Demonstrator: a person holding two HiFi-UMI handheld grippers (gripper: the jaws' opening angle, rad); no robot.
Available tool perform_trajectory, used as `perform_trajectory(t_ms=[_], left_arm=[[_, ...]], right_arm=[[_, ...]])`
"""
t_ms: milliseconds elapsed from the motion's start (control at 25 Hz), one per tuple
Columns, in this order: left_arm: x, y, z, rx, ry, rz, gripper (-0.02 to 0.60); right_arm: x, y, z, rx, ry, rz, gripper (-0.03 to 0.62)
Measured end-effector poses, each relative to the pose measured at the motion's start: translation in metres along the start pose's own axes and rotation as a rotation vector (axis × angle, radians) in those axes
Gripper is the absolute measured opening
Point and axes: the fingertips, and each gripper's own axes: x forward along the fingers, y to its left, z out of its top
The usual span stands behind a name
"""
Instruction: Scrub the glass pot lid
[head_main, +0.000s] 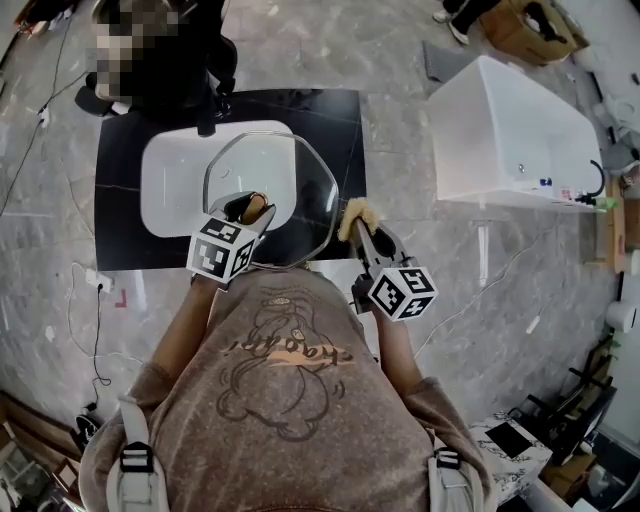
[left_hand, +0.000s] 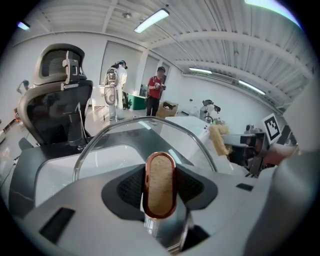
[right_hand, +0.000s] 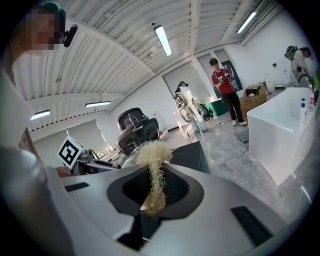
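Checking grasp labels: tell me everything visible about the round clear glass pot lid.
The round clear glass pot lid has a thin metal rim and an oval knob, a copper-coloured ring round a tan, wood-like face on a metal stem. The left gripper is shut on that knob and holds the lid tilted over the white basin on the black table. The straw-coloured fibre scrubber in the right gripper is close to its right edge; contact cannot be told.

A white basin (head_main: 172, 190) sits in a black tabletop (head_main: 125, 240); a white tub (head_main: 510, 130) stands apart.
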Motion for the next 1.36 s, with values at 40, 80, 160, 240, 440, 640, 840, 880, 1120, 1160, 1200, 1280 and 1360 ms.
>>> perform_trajectory(t_ms=[40, 80, 160, 240, 440, 640, 840, 880, 1120, 1160, 1200, 1280, 1360], left_arm=[[-0.006, 0.002, 0.000, -0.017, -0.021, 0.012, 0.184], [-0.012, 0.004, 0.001, -0.031, -0.038, 0.024, 0.184], [-0.020, 0.009, 0.003, -0.048, -0.063, 0.046, 0.184], [-0.025, 0.012, 0.003, -0.054, -0.074, 0.058, 0.184], [-0.027, 0.017, 0.006, -0.070, -0.089, 0.065, 0.184], [-0.028, 0.019, 0.007, -0.086, -0.095, 0.066, 0.184], [-0.032, 0.023, 0.006, -0.096, -0.095, 0.071, 0.184], [-0.033, 0.023, 0.006, -0.097, -0.095, 0.073, 0.184], [-0.037, 0.027, 0.003, -0.103, -0.094, 0.086, 0.184], [-0.037, 0.026, 0.003, -0.104, -0.094, 0.086, 0.184], [-0.038, 0.026, 0.004, -0.104, -0.094, 0.087, 0.184], [-0.039, 0.025, 0.004, -0.105, -0.095, 0.088, 0.184], [-0.041, 0.025, 0.004, -0.108, -0.095, 0.089, 0.184]], right_arm=[[-0.001, 0.001, 0.002, -0.009, -0.009, -0.006, 0.049], [-0.001, 0.001, 0.004, -0.019, -0.013, -0.009, 0.049], [0.002, 0.002, 0.004, -0.032, -0.011, -0.009, 0.049], [0.006, 0.002, 0.002, -0.035, -0.003, -0.005, 0.049], [0.017, 0.005, -0.002, -0.056, 0.017, 0.000, 0.049], [0.025, 0.006, -0.001, -0.070, 0.033, 0.007, 0.049], [0.028, 0.006, -0.002, -0.086, 0.051, 0.010, 0.049], [0.029, 0.006, -0.002, -0.089, 0.054, 0.010, 0.049], [0.036, 0.009, -0.006, -0.103, 0.073, 0.023, 0.049], [0.036, 0.009, -0.005, -0.105, 0.075, 0.026, 0.049], [0.036, 0.010, -0.005, -0.107, 0.075, 0.029, 0.049], [0.035, 0.009, -0.003, -0.109, 0.075, 0.031, 0.049], [0.035, 0.009, -0.002, -0.110, 0.075, 0.031, 0.049]])
